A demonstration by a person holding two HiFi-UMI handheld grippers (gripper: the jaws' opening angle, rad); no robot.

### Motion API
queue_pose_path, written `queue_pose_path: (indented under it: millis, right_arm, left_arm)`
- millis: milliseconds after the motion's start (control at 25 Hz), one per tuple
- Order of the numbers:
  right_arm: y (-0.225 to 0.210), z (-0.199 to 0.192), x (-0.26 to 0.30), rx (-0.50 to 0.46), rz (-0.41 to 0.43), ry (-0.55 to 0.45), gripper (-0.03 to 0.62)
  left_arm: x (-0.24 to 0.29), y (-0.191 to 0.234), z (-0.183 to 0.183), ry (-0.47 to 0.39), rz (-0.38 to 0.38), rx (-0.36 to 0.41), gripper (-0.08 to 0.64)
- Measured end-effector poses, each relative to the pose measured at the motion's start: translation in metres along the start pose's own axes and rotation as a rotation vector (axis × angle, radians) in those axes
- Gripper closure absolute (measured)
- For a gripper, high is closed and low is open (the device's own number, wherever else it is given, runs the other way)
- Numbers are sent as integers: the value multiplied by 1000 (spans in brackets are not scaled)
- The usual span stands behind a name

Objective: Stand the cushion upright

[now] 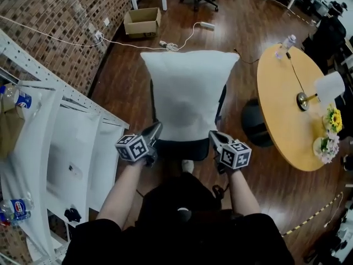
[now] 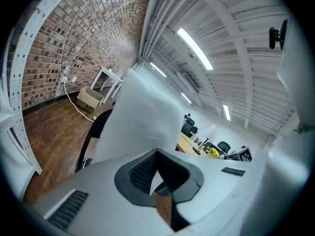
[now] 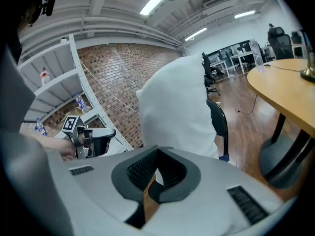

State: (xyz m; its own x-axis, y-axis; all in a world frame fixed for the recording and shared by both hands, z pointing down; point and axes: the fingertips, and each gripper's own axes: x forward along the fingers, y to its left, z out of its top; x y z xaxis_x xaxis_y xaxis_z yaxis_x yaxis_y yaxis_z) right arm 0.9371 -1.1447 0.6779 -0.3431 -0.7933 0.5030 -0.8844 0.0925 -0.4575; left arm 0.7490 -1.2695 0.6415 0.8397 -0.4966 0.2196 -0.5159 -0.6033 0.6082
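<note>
A large white square fabric cushion (image 1: 187,95) stands upright on the seat of a black office chair (image 1: 182,148). Its back is against the backrest of the chair, and only the dark edge of this backrest shows at the right side of the cushion. The top corners of the cushion point up and its lower edge is on the seat.

The left gripper (image 1: 156,128) is just beside the lower left corner of the cushion, and the right gripper (image 1: 213,134) is just beside the lower right corner. In the head view it is not clear whether the tips touch the fabric. In the left gripper view the jaws of the left gripper (image 2: 157,168) are closed together, and the cushion (image 2: 142,117) rises behind them, not clamped. In the right gripper view the right gripper (image 3: 156,168) is the same: the dark pads meet with only a thin slit, and the cushion (image 3: 177,107) stands beyond them. Both tongs hold nothing.

To the right of the chair stands a round light wooden table (image 1: 276,93) with a clear plastic bottle (image 1: 285,46), a small lamp with a white shade (image 1: 330,86) and yellow flowers (image 1: 333,118). A white metal shelf (image 1: 71,142) is on the left, along a brick wall (image 1: 55,21). An open cardboard box (image 1: 142,21) lies on the dark wooden floor (image 1: 127,81) behind the chair.
</note>
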Motion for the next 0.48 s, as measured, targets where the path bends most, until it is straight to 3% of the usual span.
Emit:
queue_pose_path:
  millis: [160,480]
  right_arm:
    - [55,-10,-20,-23,-13,-53,592]
    - [170,-55,-60,78,10,-185,592]
  left_arm:
    - [-60,-13,9,-21,-46,48,558]
    - [-200,-15,14,-47,-88,123,557]
